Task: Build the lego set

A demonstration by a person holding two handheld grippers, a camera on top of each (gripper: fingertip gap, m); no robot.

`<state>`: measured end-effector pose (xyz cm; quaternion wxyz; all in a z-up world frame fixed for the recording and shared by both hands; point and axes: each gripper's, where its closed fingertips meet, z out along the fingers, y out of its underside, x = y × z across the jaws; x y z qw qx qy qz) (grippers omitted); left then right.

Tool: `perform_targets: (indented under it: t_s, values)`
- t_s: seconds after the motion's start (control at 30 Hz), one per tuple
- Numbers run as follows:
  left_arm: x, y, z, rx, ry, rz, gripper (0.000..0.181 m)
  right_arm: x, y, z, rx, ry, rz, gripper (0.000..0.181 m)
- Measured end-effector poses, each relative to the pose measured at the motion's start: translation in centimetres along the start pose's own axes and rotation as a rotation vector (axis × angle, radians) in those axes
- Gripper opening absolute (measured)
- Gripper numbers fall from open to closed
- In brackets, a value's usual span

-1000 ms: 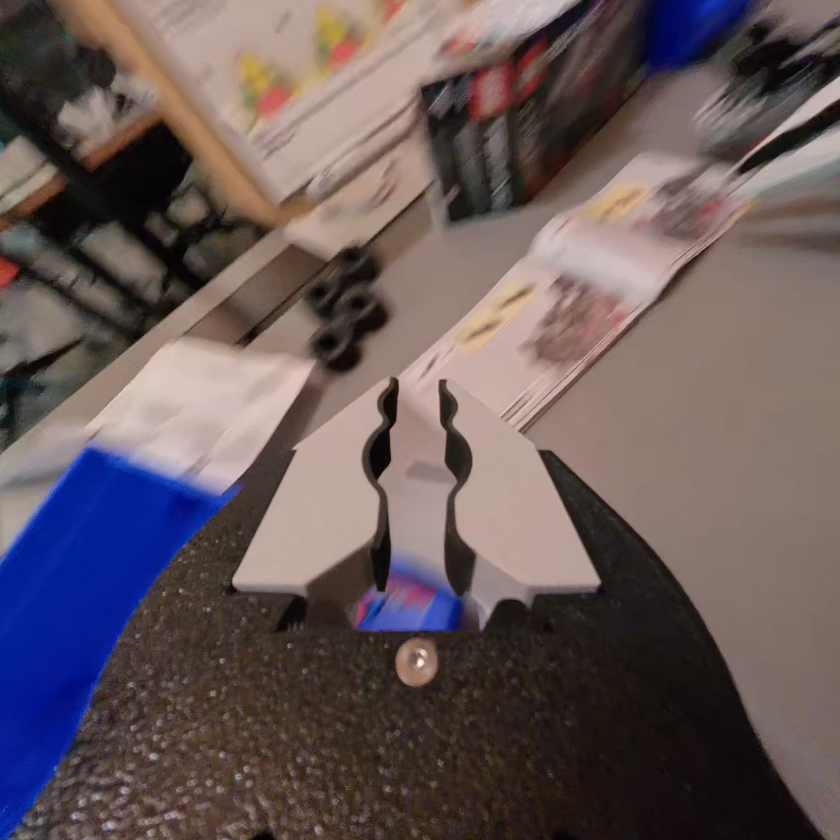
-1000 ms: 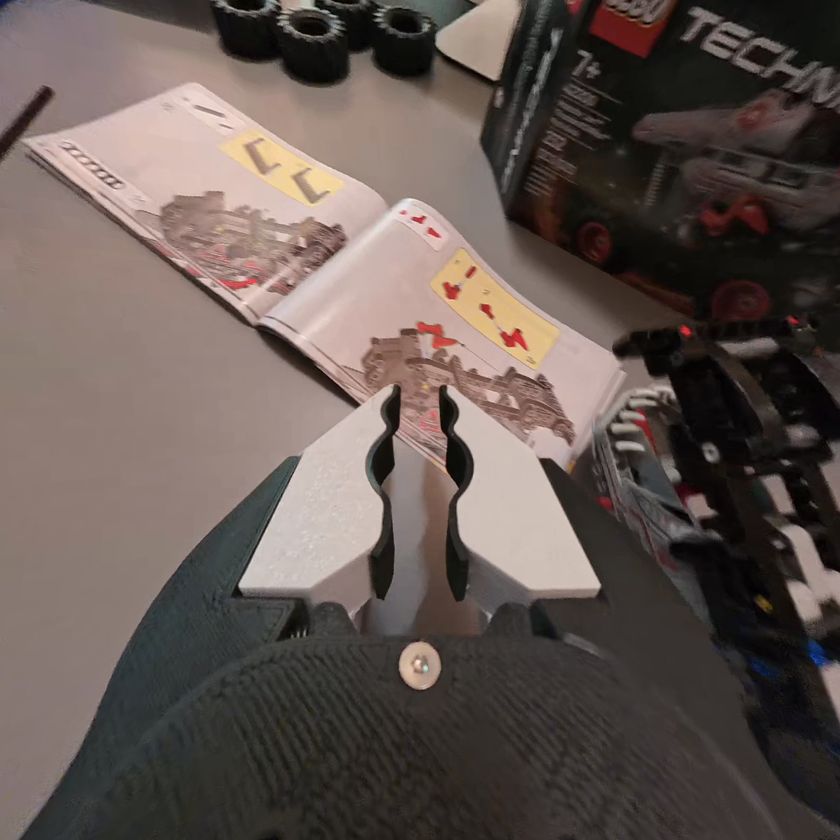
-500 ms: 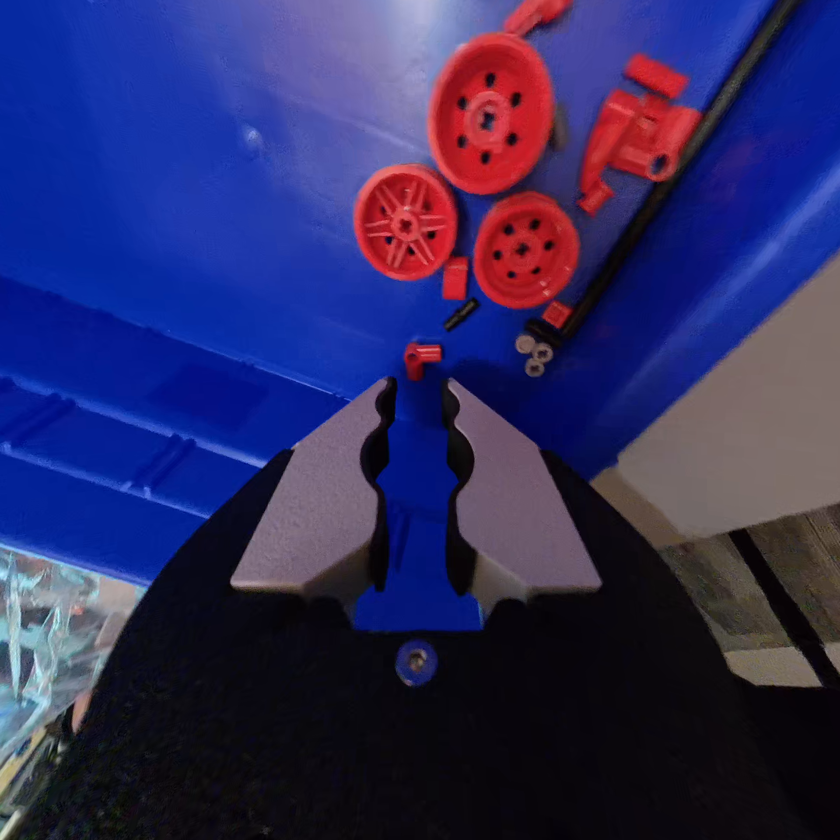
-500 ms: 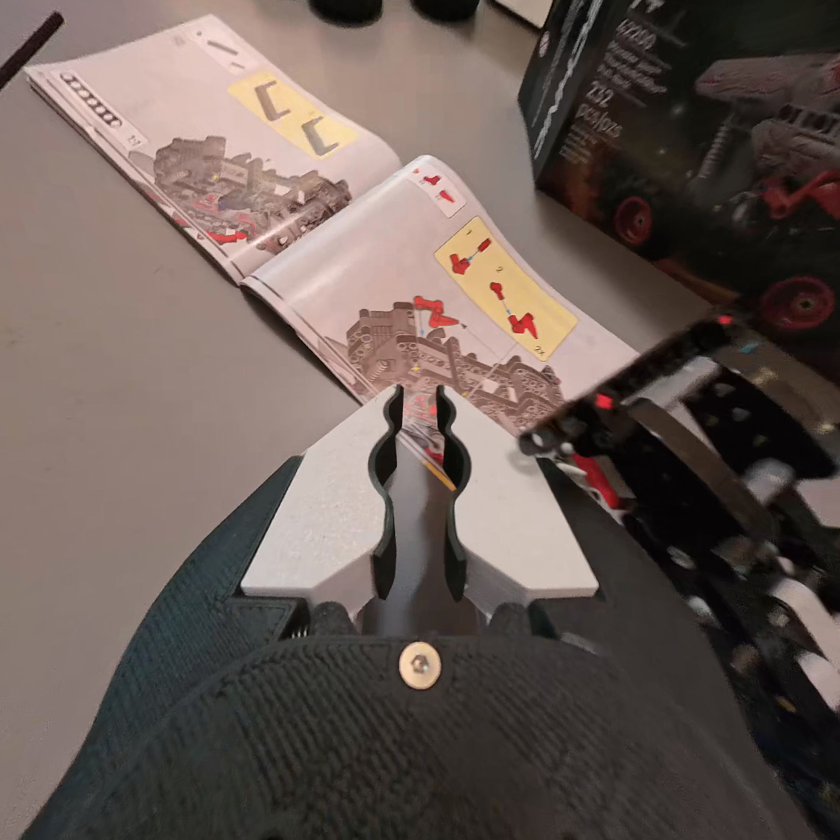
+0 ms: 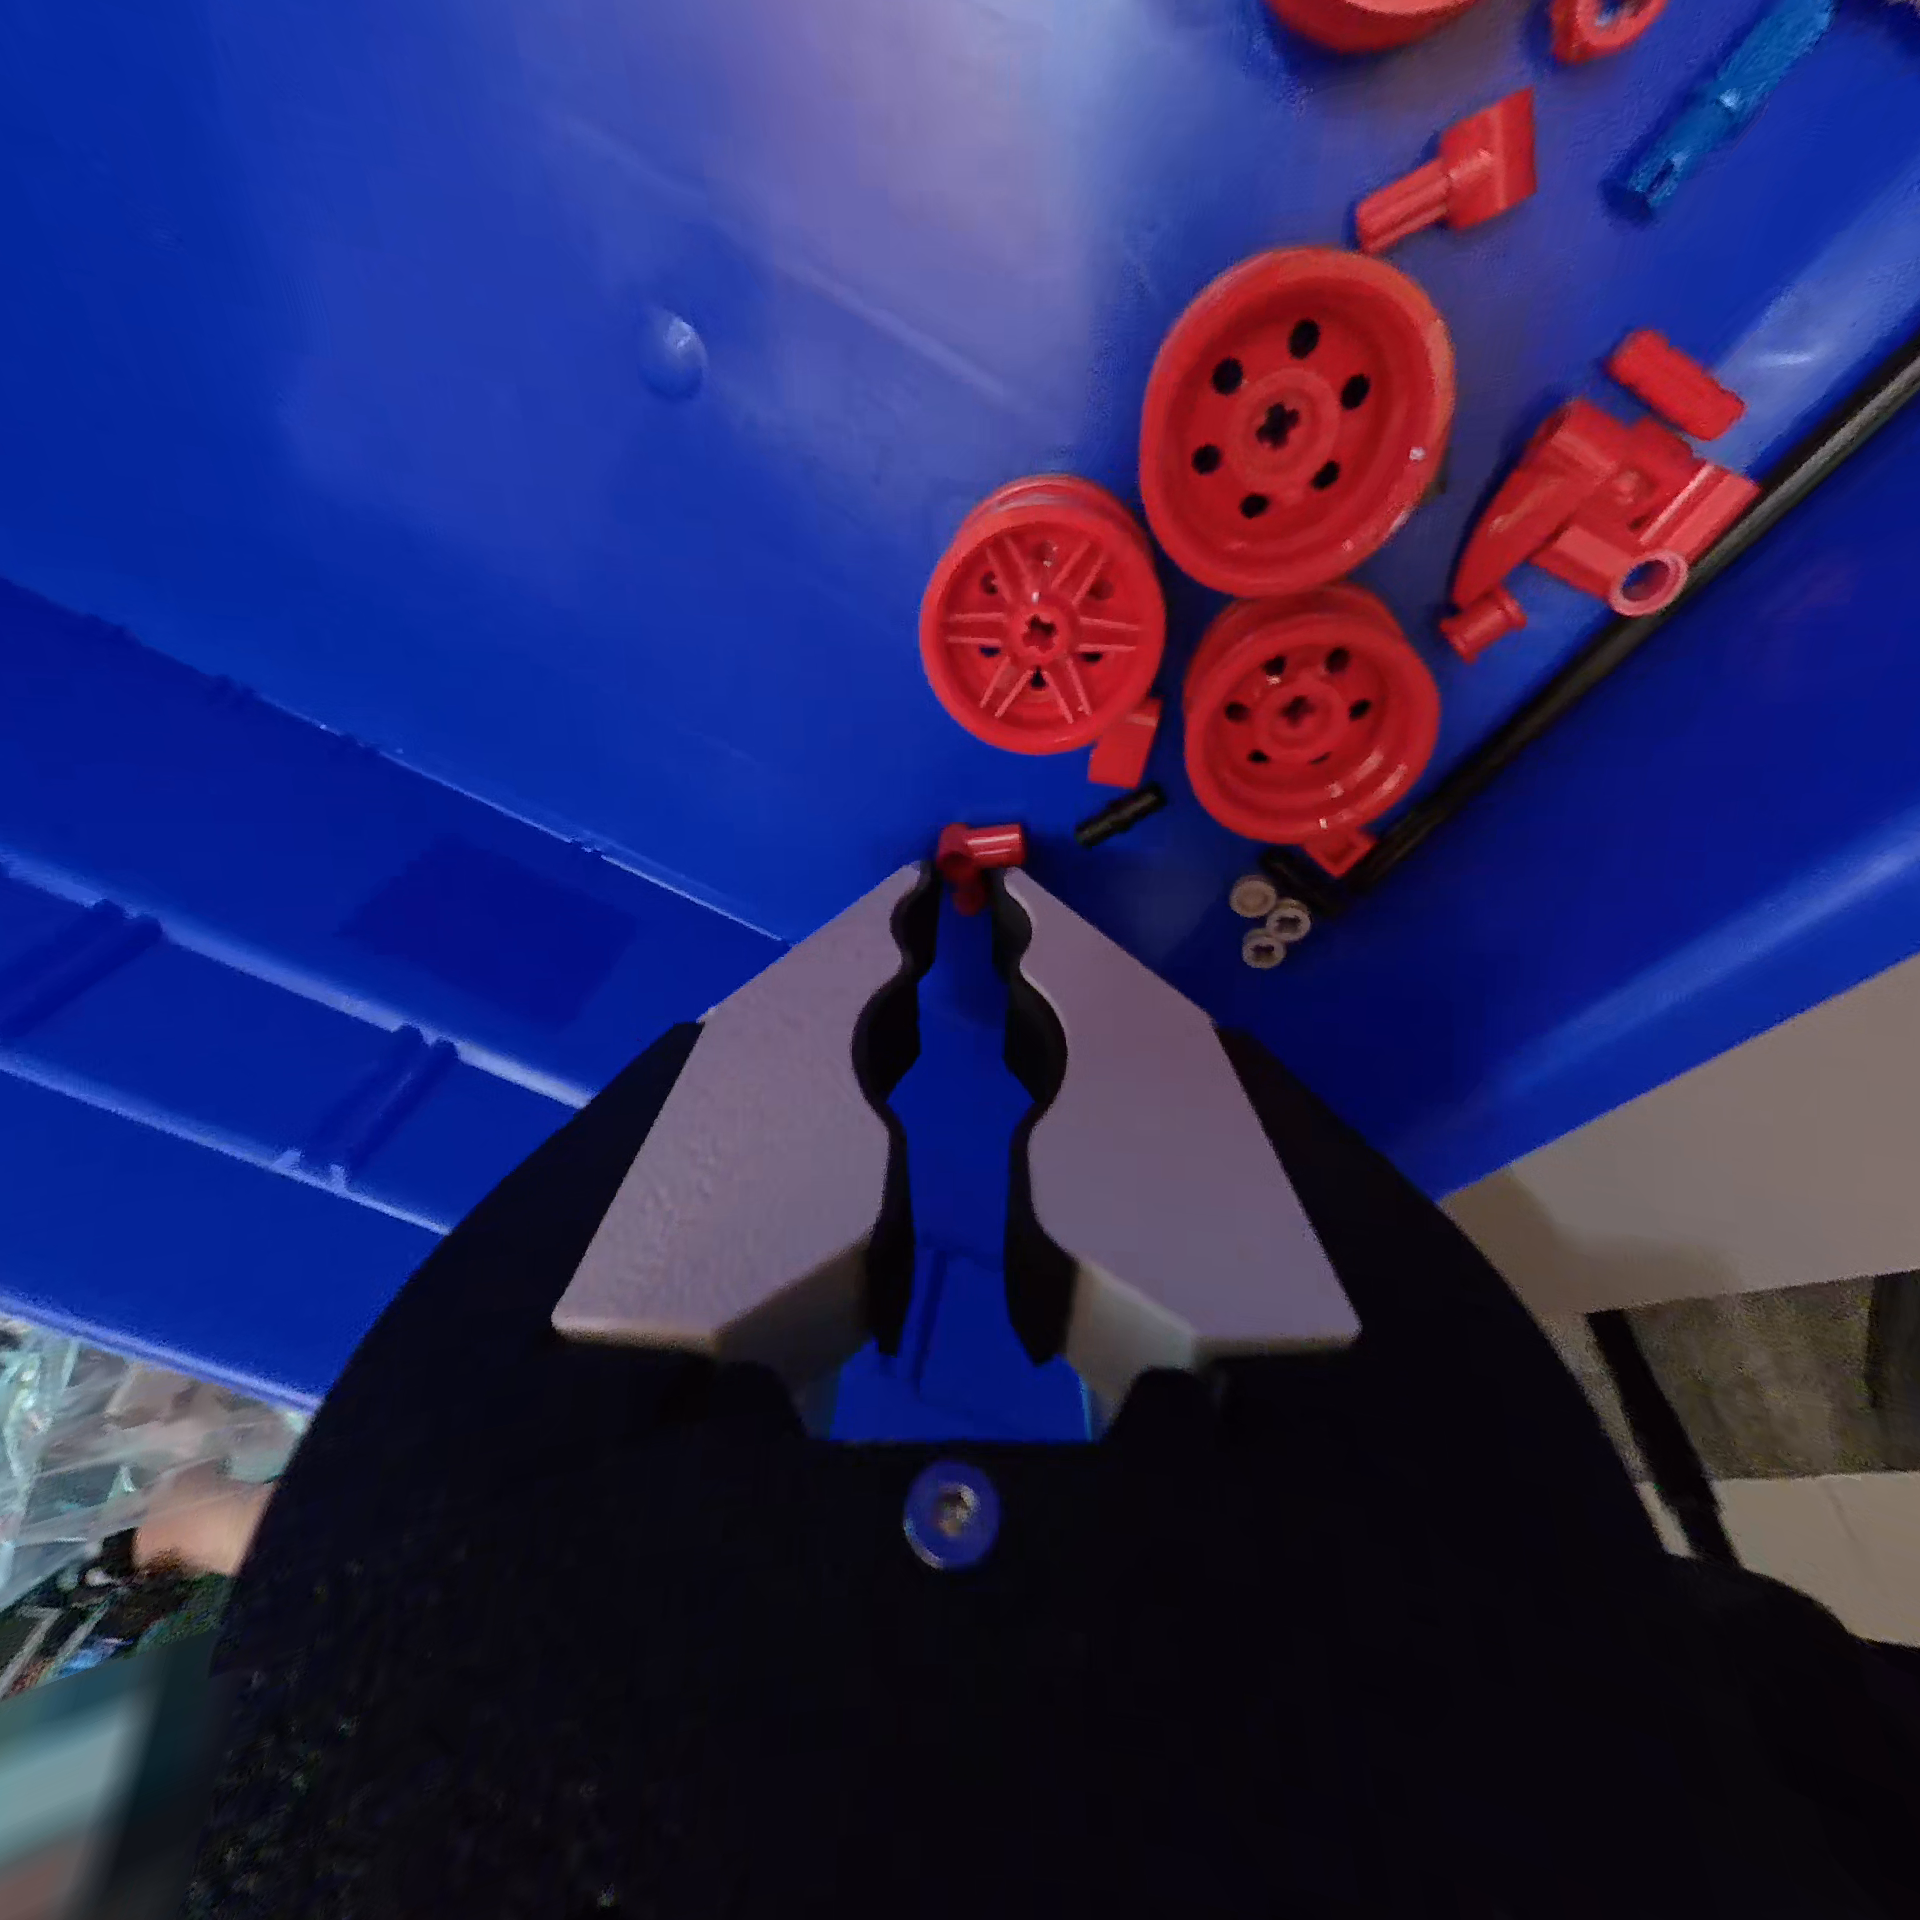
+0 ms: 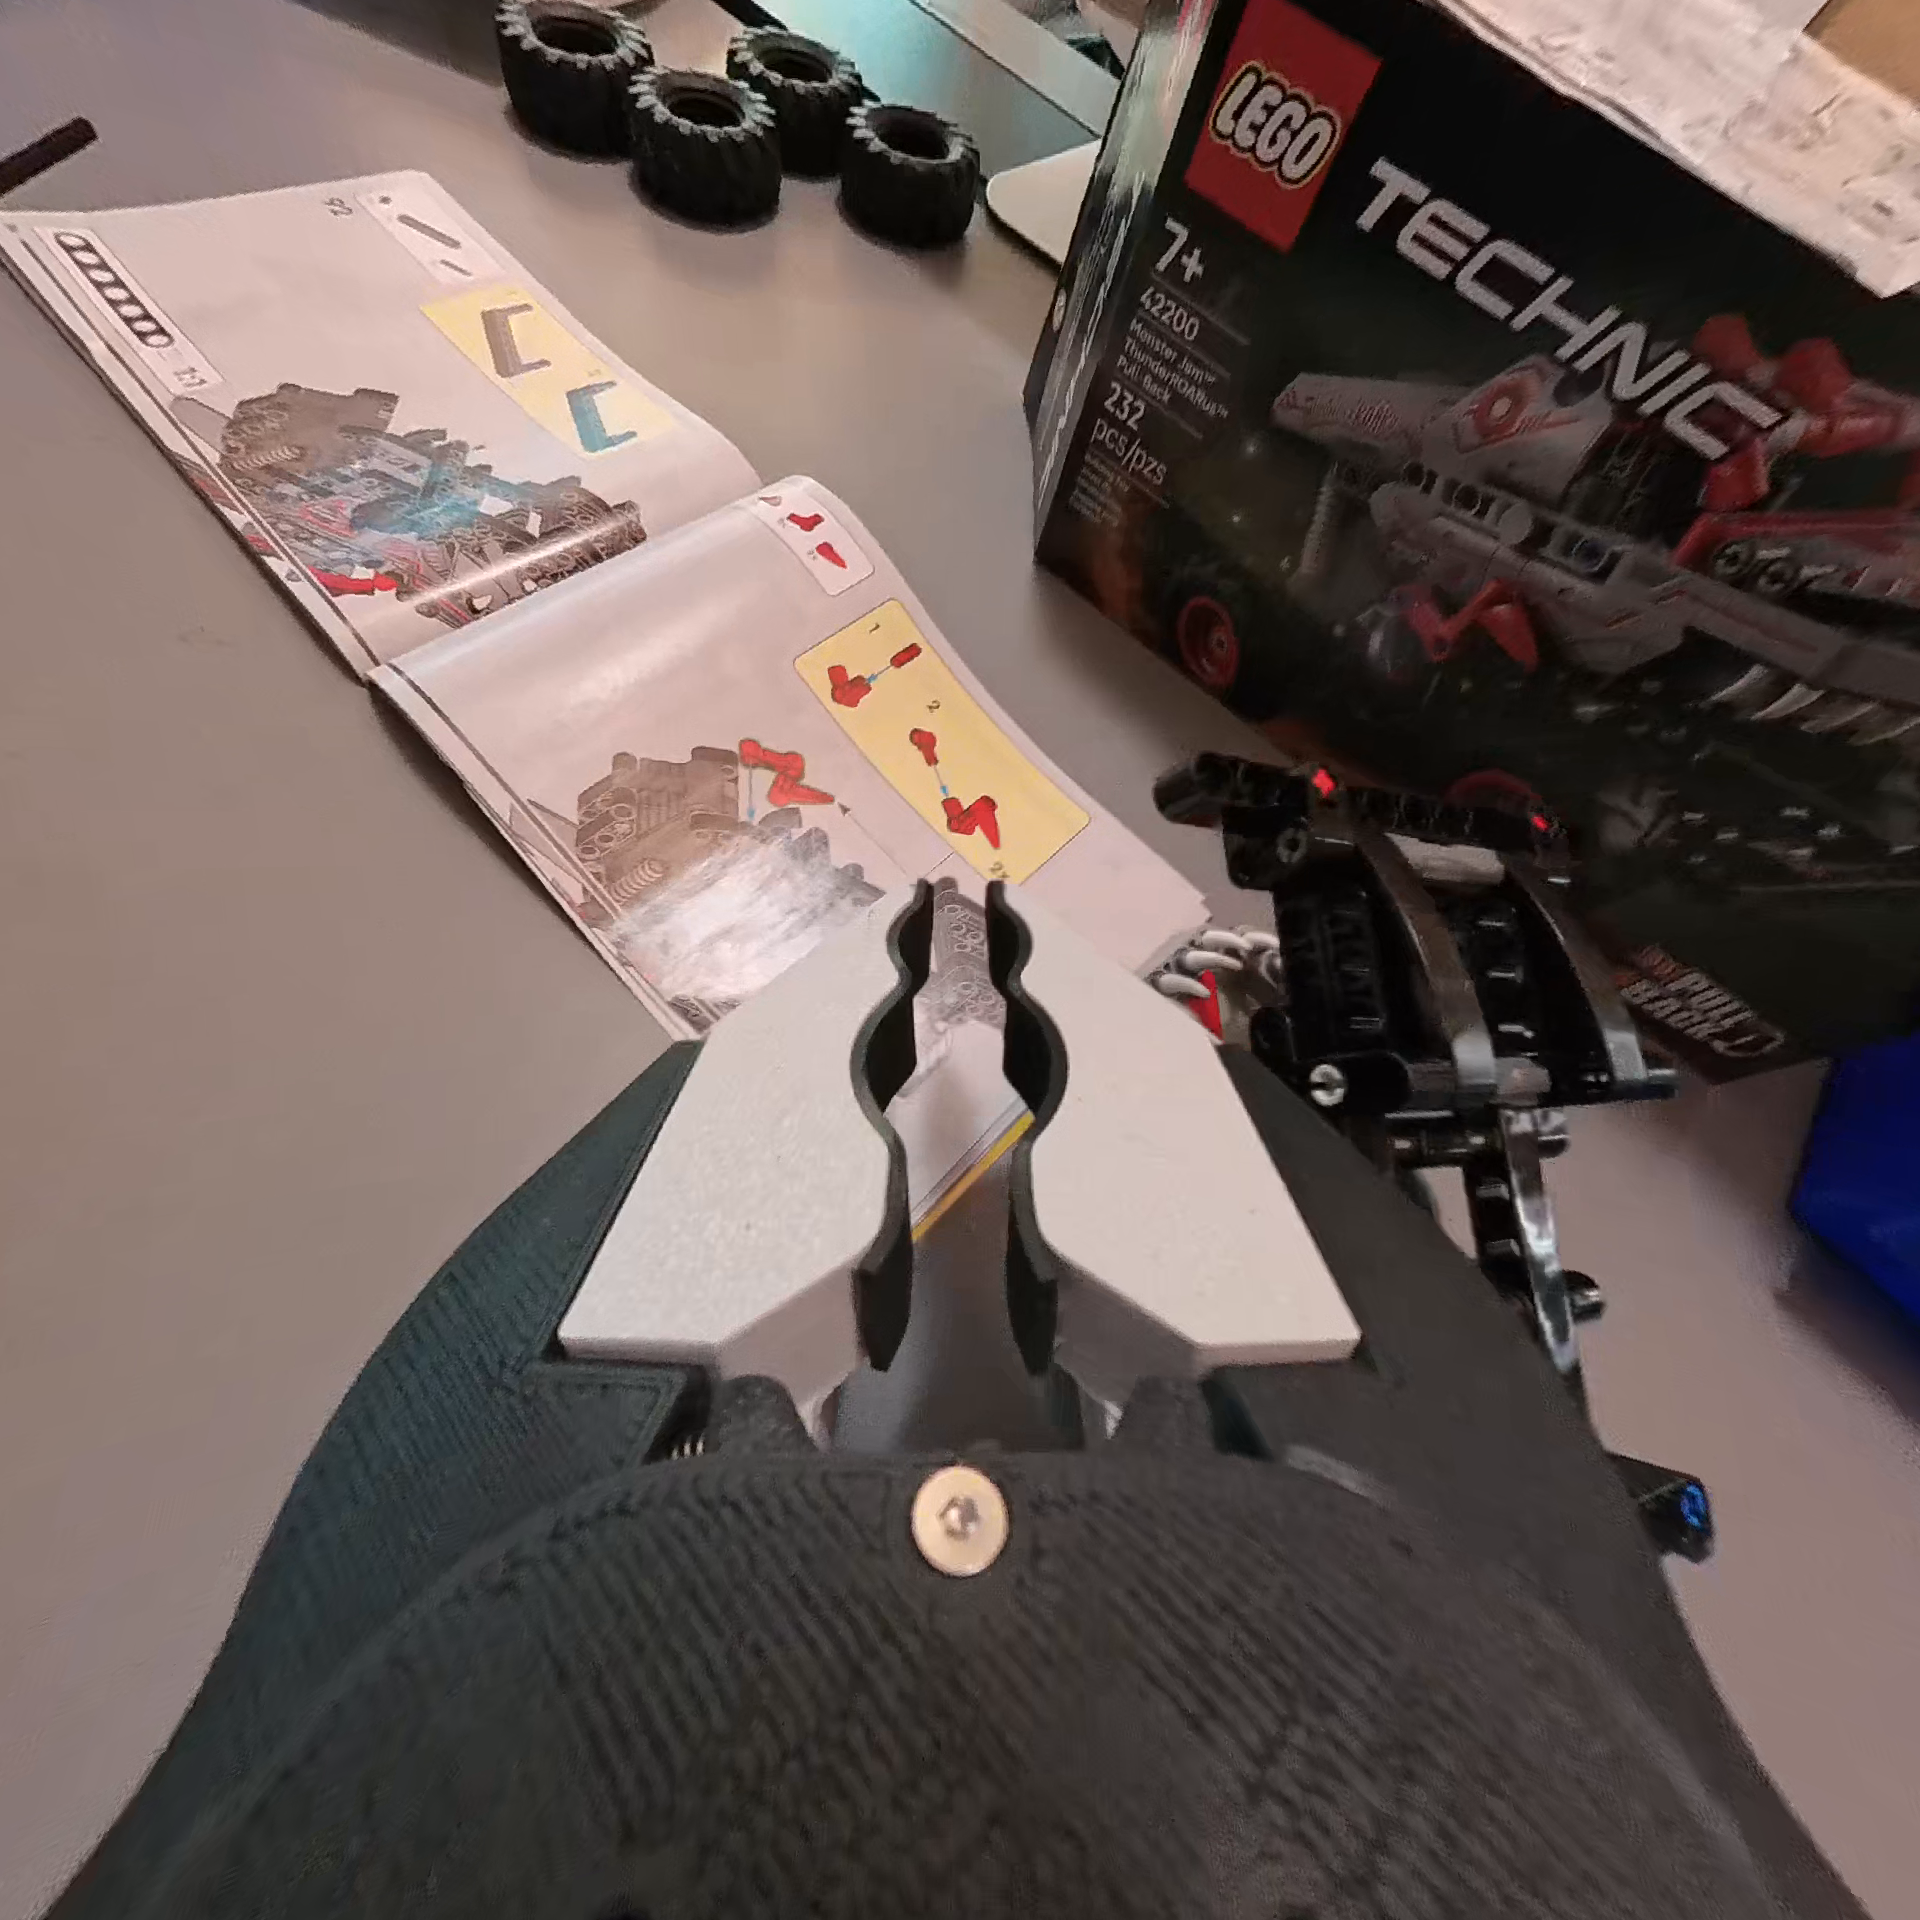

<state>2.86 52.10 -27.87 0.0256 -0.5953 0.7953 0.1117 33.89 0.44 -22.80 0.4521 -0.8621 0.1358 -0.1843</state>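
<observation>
In the left wrist view my left gripper point(image 5: 963, 883) reaches into a blue bin point(image 5: 520, 416). Its tips have closed to a narrow gap around the stub of a small red connector point(image 5: 979, 847) on the bin floor. Three red wheel hubs point(image 5: 1294, 421) and other red parts point(image 5: 1605, 499) lie just beyond it to the right. In the right wrist view my right gripper point(image 6: 958, 899) is empty, its jaws a little apart, and hovers over the open instruction booklet point(image 6: 644, 644). The partly built black model point(image 6: 1403, 935) stands just to its right.
Several black tyres point(image 6: 727, 125) sit at the far edge of the grey table point(image 6: 208, 935). The set's box point(image 6: 1507, 416) stands behind the model. A long black axle point(image 5: 1621, 634), a small black pin point(image 5: 1117, 816) and tiny grey bushes point(image 5: 1273, 920) lie in the bin. There is about 60 centimetres between the tips of the two grippers.
My left gripper swung from above the table into the blue bin, moved up to the small red connector and narrowed around it. My right gripper drifted over the booklet and its jaws narrowed slightly.
</observation>
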Motion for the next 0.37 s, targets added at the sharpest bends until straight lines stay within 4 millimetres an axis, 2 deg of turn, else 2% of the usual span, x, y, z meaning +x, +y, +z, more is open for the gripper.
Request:
perform_targets:
  t_s: [0.03, 0.17, 0.37]
  values:
    - [-0.1, 0.0, 0.0, 0.01, -0.002, -0.029, 0.007, 0.0, -0.2, 0.0, 0.01, -0.006, -0.004, 0.01]
    - [-1.0, 0.1, -0.4, 0.051, -0.059, -0.147, 0.006, -0.4, -1.3, -0.2, 0.096, -0.042, -0.034, 0.011]
    - [-2.0, -0.4, -1.8, 0.164, -0.151, -0.223, 0.006, -0.2, -1.2, 0.6, 0.101, -0.015, -0.106, 0.019]
